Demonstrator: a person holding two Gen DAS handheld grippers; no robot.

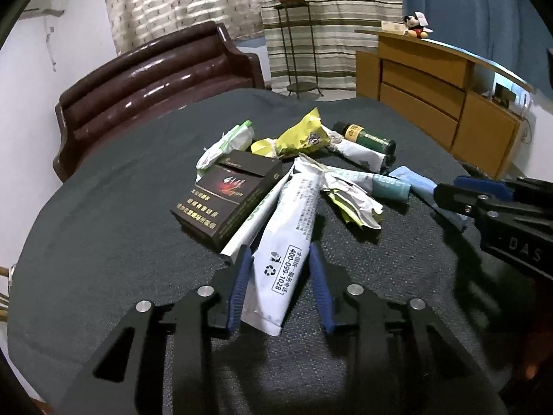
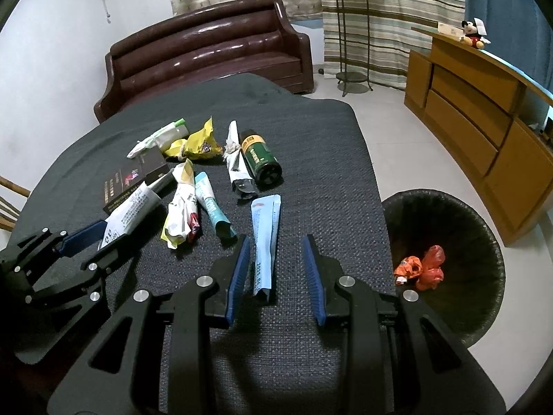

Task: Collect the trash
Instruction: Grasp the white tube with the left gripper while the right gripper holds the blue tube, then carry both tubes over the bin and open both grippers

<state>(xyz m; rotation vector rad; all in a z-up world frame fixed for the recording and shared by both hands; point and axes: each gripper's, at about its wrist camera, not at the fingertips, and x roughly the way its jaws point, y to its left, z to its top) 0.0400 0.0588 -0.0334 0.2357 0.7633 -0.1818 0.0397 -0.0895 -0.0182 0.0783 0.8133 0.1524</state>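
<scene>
Left claw (image 1: 279, 248): narrowly set and closed on the tail end of the flat white toothpaste tube (image 1: 287, 228), blue pads pressing its two edges. Right claw (image 2: 276, 238): partly open, astride the pale blue foil sachet (image 2: 264, 228), left pad just beside it, right pad clearly apart, nothing gripped.

For the step in hand, judged to be picking up both pieces:
- Keep the squeeze on the tube firm before lifting; looks slippery and top-heavy, likely to swing or slide out.
- Lift straight up, since the tube lies against the dark cigarette box (image 1: 224, 200) and crumpled wrappers (image 1: 349, 200) and could drag them.
- Centre the right claw over the sachet, then close fully; thin and flat, so press low to the cloth.
- Carry to the black mesh bin (image 2: 449, 214), standing on the floor to the right of the worktop, orange wrappers (image 2: 421, 268) already inside.

Worktop (image 2: 311, 159): covered in dark grey woven cloth, more litter further back, including a green can (image 2: 259, 159) lying on its side.

Room: brown leather sofa (image 2: 207, 52) behind, striped curtains (image 2: 397, 17), potted plant on a metal stand (image 2: 349, 34), wooden cabinet (image 2: 466, 103), pale tiled floor (image 2: 387, 131).
</scene>
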